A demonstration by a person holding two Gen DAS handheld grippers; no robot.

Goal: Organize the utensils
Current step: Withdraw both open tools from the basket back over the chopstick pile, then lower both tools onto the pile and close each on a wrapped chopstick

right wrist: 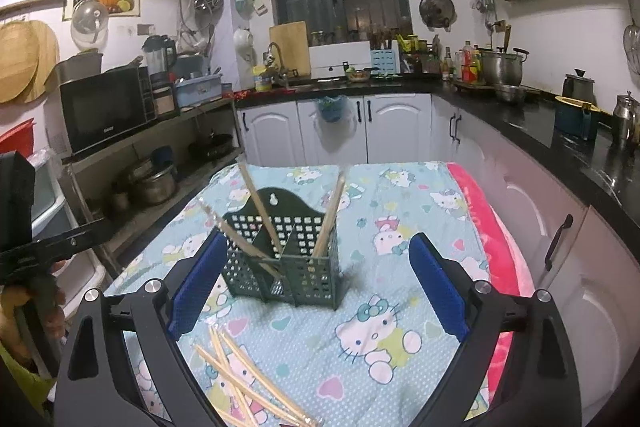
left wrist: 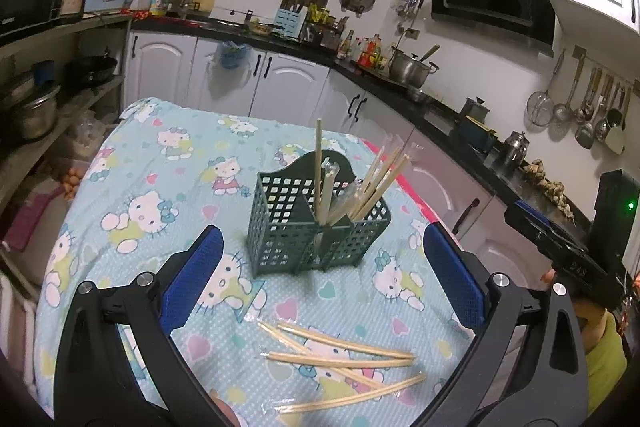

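Observation:
A dark green slotted utensil holder (left wrist: 316,223) (right wrist: 282,259) stands upright on the table, with several wooden chopsticks (left wrist: 374,183) (right wrist: 330,217) leaning in its compartments. Several loose chopsticks (left wrist: 344,361) (right wrist: 244,383), some in clear wrappers, lie on the cloth in front of it. My left gripper (left wrist: 322,267) is open above the cloth, its blue pads wide apart with nothing between them; the loose chopsticks lie just below it. My right gripper (right wrist: 318,281) is open too, pads wide, empty, with the holder ahead and the loose chopsticks at its lower left.
The table wears a light blue cartoon-cat cloth (left wrist: 160,179) (right wrist: 400,211) with a pink blanket edge (right wrist: 484,239) on the right. White cabinets and a black counter with pots (right wrist: 502,67) wrap around behind. A shelf with a microwave (right wrist: 104,107) stands left.

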